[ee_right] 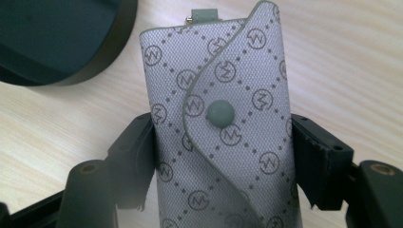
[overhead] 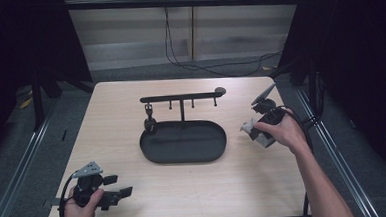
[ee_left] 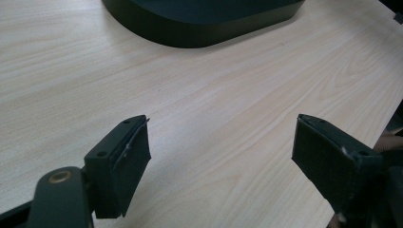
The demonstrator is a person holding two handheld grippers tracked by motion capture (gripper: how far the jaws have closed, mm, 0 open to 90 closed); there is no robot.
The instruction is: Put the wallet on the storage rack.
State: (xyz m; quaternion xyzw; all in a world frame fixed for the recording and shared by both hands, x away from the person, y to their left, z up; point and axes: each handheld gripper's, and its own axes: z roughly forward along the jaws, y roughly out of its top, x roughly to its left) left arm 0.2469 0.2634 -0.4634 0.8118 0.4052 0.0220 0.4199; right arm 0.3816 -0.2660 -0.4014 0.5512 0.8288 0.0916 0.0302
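A grey patterned key pouch [ee_right: 223, 123] with a round snap button stands between the jaws of my right gripper [ee_right: 222, 161], which is shut on its sides. From above, that pouch [overhead: 249, 129] hangs just over the table at the right, beside the right gripper [overhead: 256, 131]. A black oval tray [overhead: 183, 141] with a hook rail [overhead: 180, 97] on a post sits mid-table. One small black item [overhead: 150, 125] hangs from the rail's left hook. My left gripper [overhead: 119, 186] rests open at the table's front left, its jaws [ee_left: 221, 166] wide apart over bare wood.
The wooden table [overhead: 111, 118] has open surface around the tray [ee_left: 204, 21]. A cable [overhead: 199, 65] loops on the floor behind the table. Dark curtains and metal rails flank both sides.
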